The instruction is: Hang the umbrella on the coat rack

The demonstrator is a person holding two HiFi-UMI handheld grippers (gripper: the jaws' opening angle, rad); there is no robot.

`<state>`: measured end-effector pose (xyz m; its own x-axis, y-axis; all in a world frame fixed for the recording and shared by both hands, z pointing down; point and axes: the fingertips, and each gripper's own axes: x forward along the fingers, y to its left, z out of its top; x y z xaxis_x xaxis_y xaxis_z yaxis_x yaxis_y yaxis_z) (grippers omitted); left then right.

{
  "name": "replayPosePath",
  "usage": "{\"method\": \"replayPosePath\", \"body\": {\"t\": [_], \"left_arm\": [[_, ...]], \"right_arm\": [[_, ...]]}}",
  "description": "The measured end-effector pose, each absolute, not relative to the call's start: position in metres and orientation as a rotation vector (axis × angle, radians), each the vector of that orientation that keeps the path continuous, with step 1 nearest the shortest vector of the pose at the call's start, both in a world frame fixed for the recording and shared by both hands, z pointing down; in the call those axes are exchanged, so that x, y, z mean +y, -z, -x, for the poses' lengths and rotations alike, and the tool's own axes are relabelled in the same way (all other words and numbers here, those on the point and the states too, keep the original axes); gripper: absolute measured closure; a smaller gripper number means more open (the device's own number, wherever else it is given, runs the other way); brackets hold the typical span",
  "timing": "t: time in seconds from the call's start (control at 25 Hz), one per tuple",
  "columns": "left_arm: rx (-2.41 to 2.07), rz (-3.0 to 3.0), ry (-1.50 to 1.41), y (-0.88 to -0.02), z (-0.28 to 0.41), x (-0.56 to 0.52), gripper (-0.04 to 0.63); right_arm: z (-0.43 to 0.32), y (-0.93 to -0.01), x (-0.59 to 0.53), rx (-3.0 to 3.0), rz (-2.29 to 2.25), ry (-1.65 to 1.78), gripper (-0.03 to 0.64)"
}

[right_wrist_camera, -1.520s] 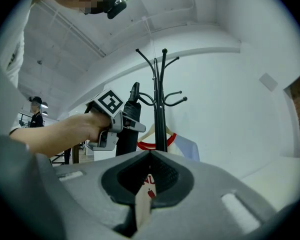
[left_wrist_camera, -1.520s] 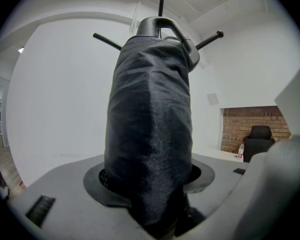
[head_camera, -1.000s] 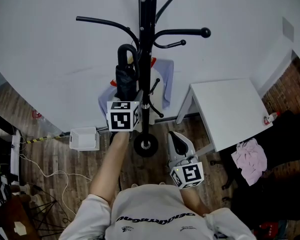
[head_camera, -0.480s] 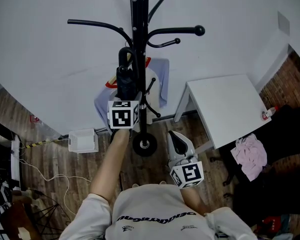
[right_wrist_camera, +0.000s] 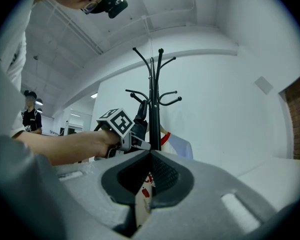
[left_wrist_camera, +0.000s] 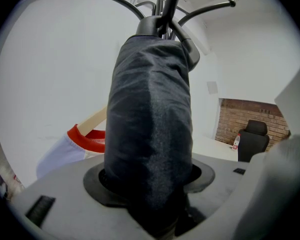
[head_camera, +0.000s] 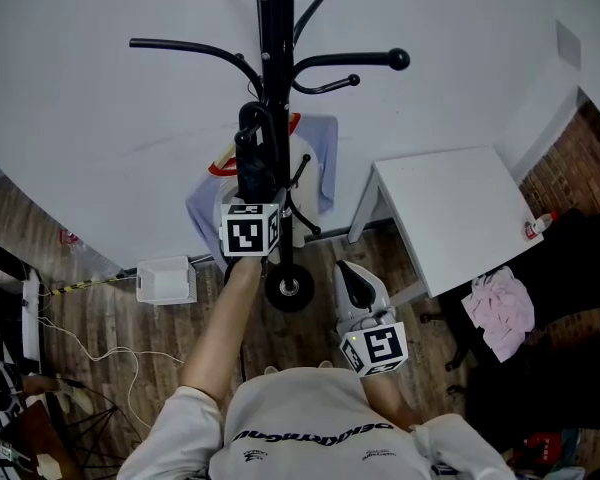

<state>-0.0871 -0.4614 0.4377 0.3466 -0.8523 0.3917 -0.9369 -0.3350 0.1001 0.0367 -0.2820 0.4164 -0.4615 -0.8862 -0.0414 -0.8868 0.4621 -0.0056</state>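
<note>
A folded black umbrella (head_camera: 252, 173) stands upright against the black coat rack's pole (head_camera: 273, 28), its curved handle (head_camera: 250, 118) up among the lower hooks. My left gripper (head_camera: 251, 200) is shut on the umbrella's body, which fills the left gripper view (left_wrist_camera: 150, 129); whether the handle rests on a hook I cannot tell. My right gripper (head_camera: 349, 274) hangs low beside the rack's round base (head_camera: 289, 288), jaws together. In the right gripper view its jaws (right_wrist_camera: 150, 156) point level at the rack (right_wrist_camera: 154, 99) and at the left gripper (right_wrist_camera: 121, 126).
A white shirt with a red collar (head_camera: 315, 163) hangs on the rack behind the umbrella. A white table (head_camera: 450, 218) stands to the right, with a pink cloth (head_camera: 500, 313) and dark chair beyond. A white box (head_camera: 165, 280) and cables (head_camera: 100, 358) lie on the floor at the left.
The left gripper has lowered the umbrella a little and brought its handle closer to the rack's pole. The right gripper has stayed where it was.
</note>
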Motion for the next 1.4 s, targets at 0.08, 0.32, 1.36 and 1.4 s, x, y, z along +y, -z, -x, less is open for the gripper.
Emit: {"method": "replayPosePath", "body": {"t": [0.08, 0.32, 1.36, 1.4], "left_arm": [[-1.615, -2.308, -0.392, -0.440, 0.089, -0.465, 0.334], [-1.611, -2.341, -0.361, -0.441, 0.085, -0.470, 0.330], [-1.592, -2.497, -0.025, -0.426, 0.070, -0.479, 0.229], [-1.594, -2.499, -0.021, -0.423, 0.071, -0.478, 0.229]], "right_arm": [[-0.037, -0.417, -0.284, 2.656, 1.613, -0.027, 0.618], [-0.035, -0.421, -0.284, 2.666, 1.603, -0.016, 0.618], [-0.051, -0.429, -0.275, 2.656, 1.646, -0.011, 0.618], [-0.050, -0.428, -0.274, 2.656, 1.644, -0.014, 0.618]]}}
